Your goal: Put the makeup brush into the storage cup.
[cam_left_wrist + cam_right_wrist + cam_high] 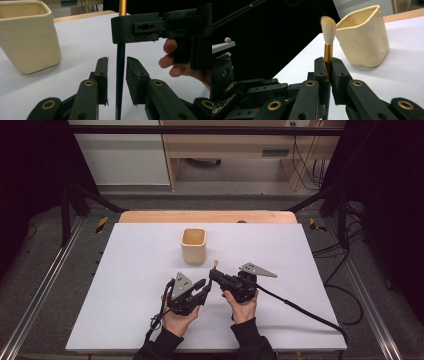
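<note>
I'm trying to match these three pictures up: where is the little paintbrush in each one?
High view: the paintbrush is a small tip at centre, just below the cream cup.
Left gripper view: its dark handle stands upright between the open left tongs.
Right gripper view: bristles up, centre-left, its gold collar pinched by the right tongs.
Shared landmark: the cream cup.

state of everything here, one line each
brush: upright, bristles up, clamped at its gold collar
cup: upright on the table, open top, looks empty
right claw: shut on the brush
left claw: open, pads either side of the brush handle, not touching it
</note>
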Demonstrator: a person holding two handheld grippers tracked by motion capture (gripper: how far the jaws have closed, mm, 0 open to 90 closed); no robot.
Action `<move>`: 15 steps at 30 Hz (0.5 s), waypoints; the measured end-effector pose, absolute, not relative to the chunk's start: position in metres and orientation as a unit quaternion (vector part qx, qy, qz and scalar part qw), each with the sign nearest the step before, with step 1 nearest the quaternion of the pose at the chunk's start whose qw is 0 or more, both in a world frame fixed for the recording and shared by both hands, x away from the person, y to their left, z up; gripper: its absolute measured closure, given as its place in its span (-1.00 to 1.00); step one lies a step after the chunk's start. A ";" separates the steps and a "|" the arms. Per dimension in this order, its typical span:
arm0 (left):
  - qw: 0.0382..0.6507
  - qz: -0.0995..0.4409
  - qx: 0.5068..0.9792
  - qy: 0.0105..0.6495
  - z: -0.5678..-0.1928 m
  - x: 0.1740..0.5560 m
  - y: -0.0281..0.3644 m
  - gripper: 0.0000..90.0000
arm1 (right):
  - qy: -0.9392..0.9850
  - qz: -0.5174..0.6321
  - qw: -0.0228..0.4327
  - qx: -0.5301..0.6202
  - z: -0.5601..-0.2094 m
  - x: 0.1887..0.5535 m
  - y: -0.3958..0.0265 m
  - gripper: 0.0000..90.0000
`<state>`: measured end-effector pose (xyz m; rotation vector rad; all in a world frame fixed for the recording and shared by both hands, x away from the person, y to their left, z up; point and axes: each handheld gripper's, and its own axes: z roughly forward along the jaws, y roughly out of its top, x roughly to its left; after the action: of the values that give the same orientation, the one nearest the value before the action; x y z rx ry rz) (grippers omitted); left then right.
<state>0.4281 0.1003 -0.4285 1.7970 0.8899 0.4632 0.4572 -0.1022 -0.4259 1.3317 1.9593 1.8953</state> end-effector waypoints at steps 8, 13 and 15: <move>0.496 0.186 0.765 0.366 -0.426 0.435 0.092 0.60 | 0.656 0.621 0.067 0.423 -0.427 0.457 -0.102 0.86; 0.491 0.185 0.769 0.365 -0.426 0.437 0.087 0.69 | 0.659 0.623 0.069 0.415 -0.425 0.456 -0.103 0.86; 0.492 0.185 0.769 0.365 -0.426 0.438 0.086 0.74 | 0.661 0.623 0.071 0.413 -0.425 0.455 -0.103 0.86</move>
<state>0.4379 0.0862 -0.4256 1.8658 0.8858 0.4494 0.4554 -0.1033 -0.4255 1.2424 1.9880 1.8726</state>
